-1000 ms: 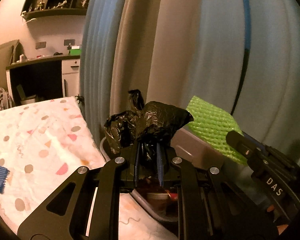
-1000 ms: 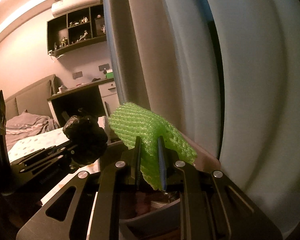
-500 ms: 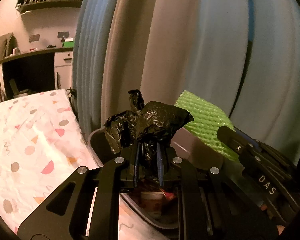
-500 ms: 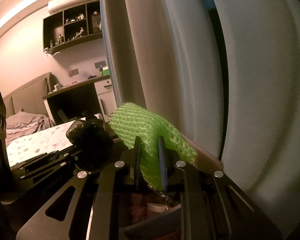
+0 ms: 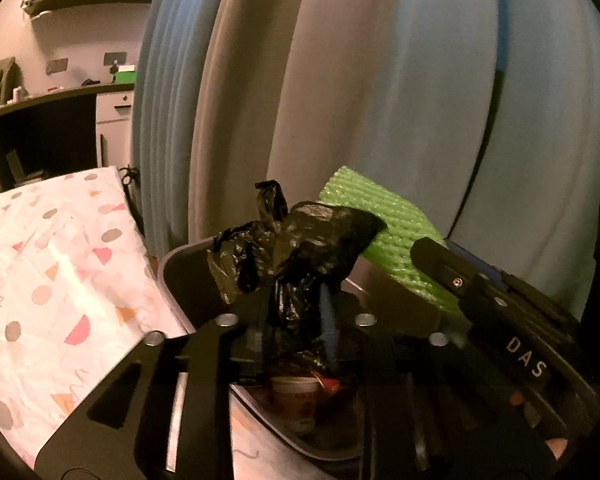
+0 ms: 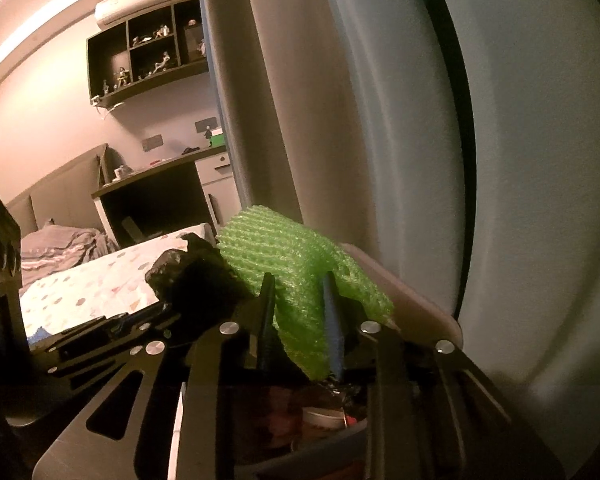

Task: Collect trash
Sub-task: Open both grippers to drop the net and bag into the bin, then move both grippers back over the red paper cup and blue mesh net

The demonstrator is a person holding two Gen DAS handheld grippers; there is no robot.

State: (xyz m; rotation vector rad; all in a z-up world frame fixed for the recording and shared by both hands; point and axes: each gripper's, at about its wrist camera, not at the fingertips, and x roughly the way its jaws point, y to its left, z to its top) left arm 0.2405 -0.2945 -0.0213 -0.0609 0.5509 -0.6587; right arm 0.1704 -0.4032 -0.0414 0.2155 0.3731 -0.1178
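Note:
My left gripper [image 5: 298, 300] is shut on a crumpled black plastic bag [image 5: 296, 244] and holds it over a grey trash bin [image 5: 180, 280]. My right gripper [image 6: 300, 292] is shut on a green foam net [image 6: 296, 264] and holds it over the same bin [image 6: 412, 292]. The green net also shows in the left wrist view [image 5: 384, 232], just right of the bag. The bag shows in the right wrist view [image 6: 192, 276], left of the net. Inside the bin lies a paper cup [image 5: 294, 400] among other trash.
A bed with a spotted white sheet [image 5: 52, 280] lies left of the bin. Blue-grey curtains [image 5: 340, 100] hang close behind it. A desk [image 6: 156, 184] and wall shelves [image 6: 148, 56] stand at the far wall.
Both grippers moved closer over the bin with their loads still held. The bin opening and the cup inside now show more fully below the left gripper.

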